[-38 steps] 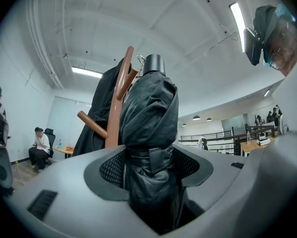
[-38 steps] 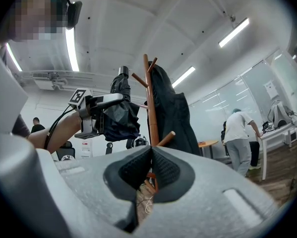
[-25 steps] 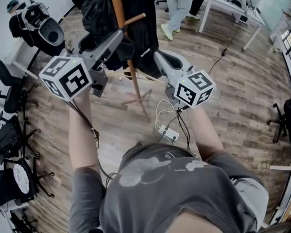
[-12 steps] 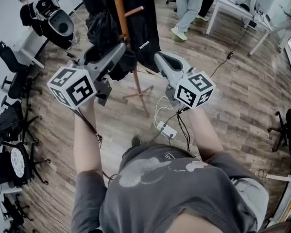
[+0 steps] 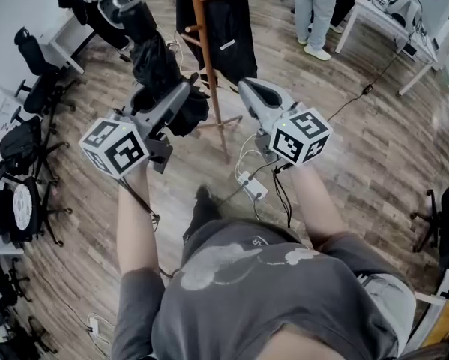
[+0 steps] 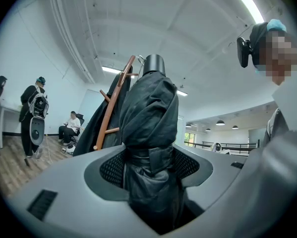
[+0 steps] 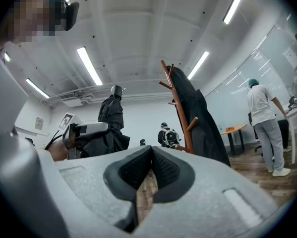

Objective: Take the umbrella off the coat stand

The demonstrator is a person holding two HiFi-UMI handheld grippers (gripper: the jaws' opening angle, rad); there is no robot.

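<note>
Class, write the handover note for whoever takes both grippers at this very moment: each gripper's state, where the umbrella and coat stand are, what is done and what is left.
Left gripper: shut on the folded black umbrella, gripping its wrapped middle, with the umbrella upright.
Right gripper: jaws together, empty.
Coat stand: on the floor beyond the umbrella, with a dark coat hanging on it.
Done: the umbrella is off the stand; the right gripper view shows a gap between them.
Left: probably only carrying it clear and putting it down; keep the left gripper's hold.
</note>
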